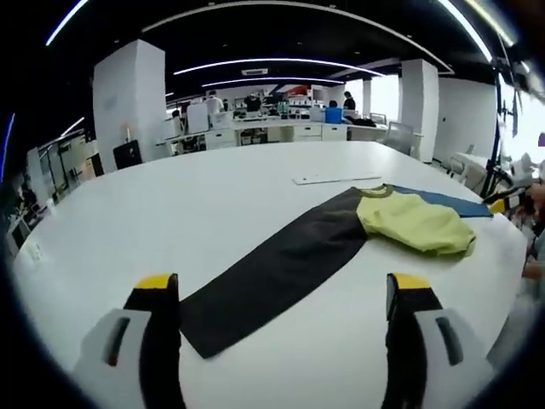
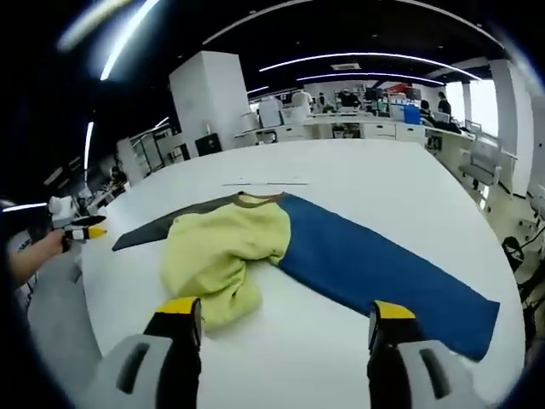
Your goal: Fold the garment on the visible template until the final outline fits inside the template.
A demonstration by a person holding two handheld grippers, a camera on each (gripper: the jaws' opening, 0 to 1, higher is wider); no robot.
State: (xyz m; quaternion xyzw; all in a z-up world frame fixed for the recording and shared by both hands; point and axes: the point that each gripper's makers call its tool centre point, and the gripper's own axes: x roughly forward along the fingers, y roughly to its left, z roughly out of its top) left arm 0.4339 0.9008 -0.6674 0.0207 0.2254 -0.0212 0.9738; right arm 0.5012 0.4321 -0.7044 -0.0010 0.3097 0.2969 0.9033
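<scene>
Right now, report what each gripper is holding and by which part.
Nothing is held. The left gripper and right gripper are both open and empty, short of the garment lying on the table.

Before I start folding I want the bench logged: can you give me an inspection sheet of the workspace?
Surface: white table, broad and bare around the cloth.
Job's things: yellow garment lies crumpled where the dark panel and the blue panel meet; both panels lie flat.
Clutter: thin pale strip beyond the garment.
Grippers: left gripper and right gripper open, above the table, holding nothing.
Cables: nothing seen.
Surroundings: open office, white pillar, desks, people far back.
</scene>
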